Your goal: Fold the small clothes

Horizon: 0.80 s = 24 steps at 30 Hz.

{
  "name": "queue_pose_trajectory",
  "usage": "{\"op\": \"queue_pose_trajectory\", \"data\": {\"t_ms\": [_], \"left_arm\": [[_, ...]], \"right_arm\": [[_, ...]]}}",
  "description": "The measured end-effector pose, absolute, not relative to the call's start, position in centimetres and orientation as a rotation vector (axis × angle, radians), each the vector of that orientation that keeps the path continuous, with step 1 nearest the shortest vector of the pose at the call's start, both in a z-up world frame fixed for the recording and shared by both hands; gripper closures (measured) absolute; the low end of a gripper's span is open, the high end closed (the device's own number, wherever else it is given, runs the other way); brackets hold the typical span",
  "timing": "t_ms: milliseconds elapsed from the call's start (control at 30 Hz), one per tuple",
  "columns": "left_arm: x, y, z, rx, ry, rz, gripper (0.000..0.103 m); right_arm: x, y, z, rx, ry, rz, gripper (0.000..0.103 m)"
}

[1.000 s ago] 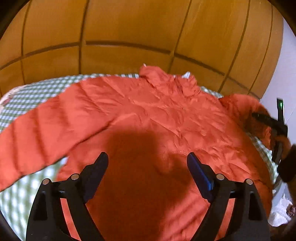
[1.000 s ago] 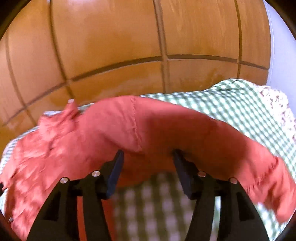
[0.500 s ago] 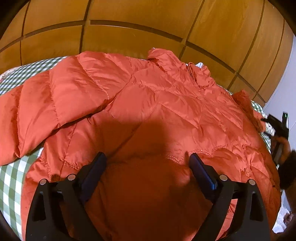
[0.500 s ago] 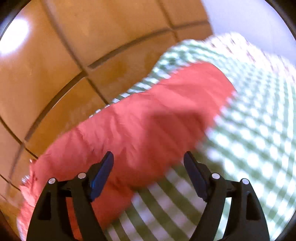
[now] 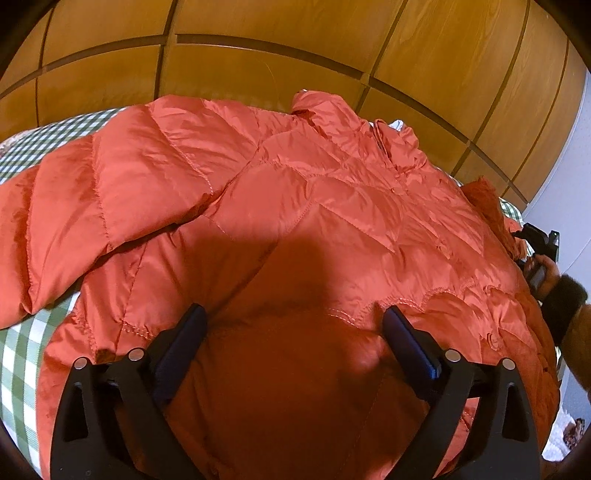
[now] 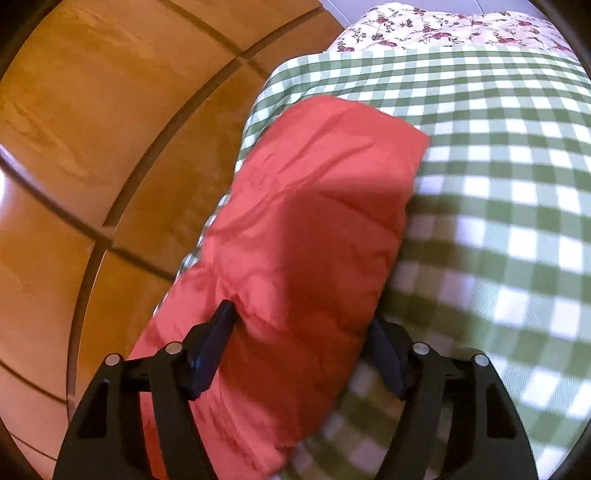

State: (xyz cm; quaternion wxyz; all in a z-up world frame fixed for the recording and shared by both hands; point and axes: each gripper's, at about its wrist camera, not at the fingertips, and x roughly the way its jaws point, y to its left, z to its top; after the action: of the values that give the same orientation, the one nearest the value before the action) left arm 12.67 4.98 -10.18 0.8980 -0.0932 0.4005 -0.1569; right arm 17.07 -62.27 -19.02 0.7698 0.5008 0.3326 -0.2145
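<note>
An orange quilted puffer jacket (image 5: 317, 206) lies spread on a green checked bedcover (image 5: 18, 354), collar toward the wooden wall. Its left sleeve (image 5: 110, 199) is folded in beside the body. My left gripper (image 5: 295, 328) is open, low over the jacket's lower body, holding nothing. In the right wrist view the other sleeve (image 6: 317, 229) lies stretched out on the checked cover (image 6: 498, 184). My right gripper (image 6: 303, 328) is open with its jaws on either side of that sleeve, not closed on it. The right gripper also shows in the left wrist view (image 5: 535, 251) at the jacket's far right edge.
A wooden panelled wall (image 5: 258, 55) runs along the far edge of the bed, close behind the jacket. A floral quilt (image 6: 443, 26) lies beyond the checked cover. A pale wall (image 5: 576, 166) stands at the right.
My left gripper has come lower and closer over the jacket body. My right gripper has swung right along the outstretched sleeve, which now lies flat on the cover between its jaws.
</note>
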Motion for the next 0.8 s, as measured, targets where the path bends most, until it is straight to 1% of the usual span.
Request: {"op": "queue_pose_trajectory", "data": {"t_ms": [33, 67, 100, 133, 167, 267, 400, 533, 600, 700, 800], "left_arm": [[12.7, 5.0, -10.2, -0.193, 0.831, -0.327, 0.006], [12.7, 5.0, -10.2, -0.194, 0.833, -0.329, 0.006], [12.8, 4.9, -10.2, -0.194, 0.834, -0.331, 0.005], [12.8, 4.9, -10.3, -0.195, 0.834, -0.331, 0.005], [12.8, 4.9, -10.3, -0.195, 0.835, -0.332, 0.005], [12.8, 4.9, -10.3, -0.195, 0.835, -0.333, 0.004], [12.8, 4.9, -10.3, -0.197, 0.834, -0.334, 0.004], [12.7, 4.9, -10.3, -0.198, 0.833, -0.334, 0.004], [12.7, 4.9, -10.3, -0.201, 0.833, -0.335, 0.004], [12.7, 4.9, -10.3, -0.204, 0.832, -0.338, 0.004], [12.6, 4.9, -10.2, -0.209, 0.83, -0.339, 0.004]], "right_arm": [[17.1, -62.5, -19.4, 1.106, 0.727, -0.448, 0.07], [16.9, -63.0, -19.8, 1.157, 0.726, -0.416, 0.08], [16.3, -63.4, -20.0, 1.193, 0.712, -0.401, 0.083], [15.6, -63.8, -19.9, 1.226, 0.684, -0.381, 0.088], [15.2, -64.1, -19.5, 1.231, 0.665, -0.369, 0.092], [12.6, -64.0, -17.1, 1.189, 0.599, -0.358, 0.094], [7.9, -64.3, -15.8, 1.226, 0.545, -0.413, 0.095], [5.3, -64.4, -16.2, 1.204, 0.605, -0.529, 0.097], [4.9, -64.0, -15.4, 1.178, 0.611, -0.541, 0.097], [5.9, -62.3, -11.4, 1.015, 0.577, -0.529, 0.097], [8.3, -58.8, -6.0, 0.795, 0.521, -0.46, 0.097]]}}
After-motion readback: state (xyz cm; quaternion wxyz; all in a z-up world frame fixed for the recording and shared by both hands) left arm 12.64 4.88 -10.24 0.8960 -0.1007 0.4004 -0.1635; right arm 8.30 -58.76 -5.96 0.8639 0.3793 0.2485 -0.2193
